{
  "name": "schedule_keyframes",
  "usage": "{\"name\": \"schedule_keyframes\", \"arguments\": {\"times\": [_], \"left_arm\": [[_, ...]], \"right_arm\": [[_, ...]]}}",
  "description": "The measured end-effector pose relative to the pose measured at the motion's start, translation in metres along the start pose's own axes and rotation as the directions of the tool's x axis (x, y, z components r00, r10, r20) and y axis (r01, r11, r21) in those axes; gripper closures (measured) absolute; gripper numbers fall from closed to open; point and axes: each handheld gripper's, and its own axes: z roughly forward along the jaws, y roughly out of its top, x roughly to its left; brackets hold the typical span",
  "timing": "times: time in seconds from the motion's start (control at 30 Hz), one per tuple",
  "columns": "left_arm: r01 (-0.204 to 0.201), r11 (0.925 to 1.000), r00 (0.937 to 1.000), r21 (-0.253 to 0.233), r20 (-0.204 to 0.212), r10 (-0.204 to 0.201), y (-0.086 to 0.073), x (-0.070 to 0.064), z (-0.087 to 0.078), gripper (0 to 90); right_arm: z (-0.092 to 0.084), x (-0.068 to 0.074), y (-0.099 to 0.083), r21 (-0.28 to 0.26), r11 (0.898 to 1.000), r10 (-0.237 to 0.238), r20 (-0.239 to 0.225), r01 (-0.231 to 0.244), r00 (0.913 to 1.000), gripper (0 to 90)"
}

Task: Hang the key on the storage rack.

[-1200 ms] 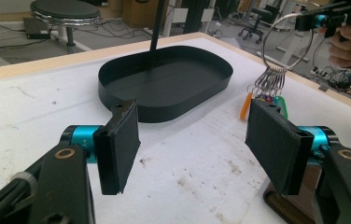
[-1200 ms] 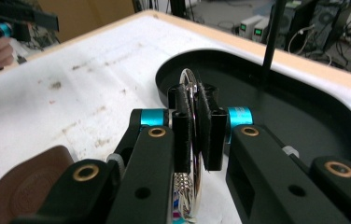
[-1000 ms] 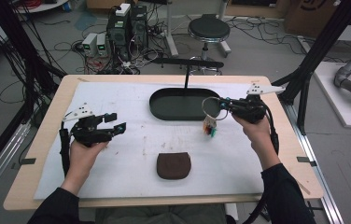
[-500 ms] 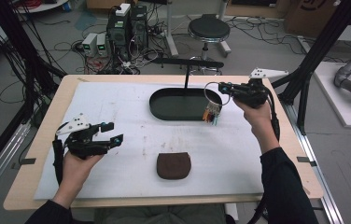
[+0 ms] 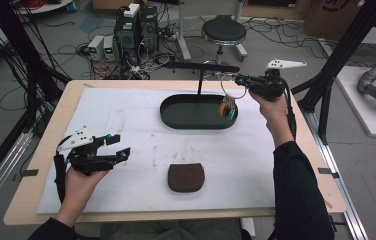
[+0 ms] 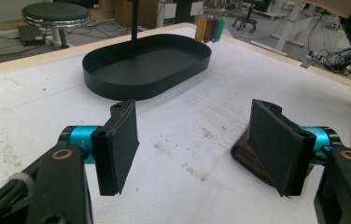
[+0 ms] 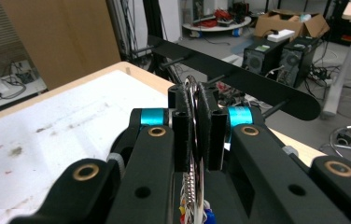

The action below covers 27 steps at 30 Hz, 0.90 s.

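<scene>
The right gripper (image 5: 240,80) is clamped on a thin metal ring (image 5: 227,85) and, against a second ago, has lifted it off the paper and carried it back over the tray's far right rim, close under the crossbar (image 5: 201,66). By my reading the ring is about to be hung there. Coloured plastic tags (image 5: 228,108) dangle from it, glossy orange, red and green. The left gripper (image 5: 118,146) has drifted toward the table's near left edge, jaws wide and empty. The tray (image 5: 176,112) is a matt black oval with a low wall. A brown pouch (image 5: 186,177), soft and rounded, lies on the stained white paper (image 5: 126,115).
</scene>
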Motion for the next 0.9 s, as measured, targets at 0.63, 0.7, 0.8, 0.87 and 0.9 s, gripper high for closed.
{"name": "schedule_keyframes", "arguments": {"times": [0.63, 0.7, 0.8, 0.87, 0.9], "left_arm": [[-0.015, 0.9998, 0.9998, 0.012, 0.011, 0.015, -0.003, -0.001, 0.005, 33.4], [-0.015, 0.9998, 0.9998, 0.013, 0.011, 0.015, -0.003, -0.001, 0.005, 33.4], [-0.013, 0.9998, 0.9999, 0.015, 0.006, 0.013, -0.004, 0.000, 0.004, 33.4], [-0.012, 0.9998, 0.9999, 0.016, 0.002, 0.012, -0.005, 0.001, 0.003, 33.4], [-0.013, 0.9998, 0.9999, 0.016, -0.002, 0.013, -0.005, 0.001, 0.003, 33.4]], "right_arm": [[0.016, -0.026, -0.001, 0.000, 0.999, 0.038, 0.051, -0.039, 0.9980, 85.6], [0.016, -0.027, -0.001, 0.007, 0.999, 0.041, 0.053, -0.042, 0.9977, 85.6], [0.019, -0.030, -0.004, 0.011, 0.999, 0.051, 0.064, -0.052, 0.9966, 85.6], [0.020, -0.033, -0.005, 0.004, 0.998, 0.064, 0.071, -0.065, 0.9954, 85.6], [0.021, -0.034, -0.006, 0.007, 0.998, 0.066, 0.074, -0.067, 0.9950, 85.6]]}}
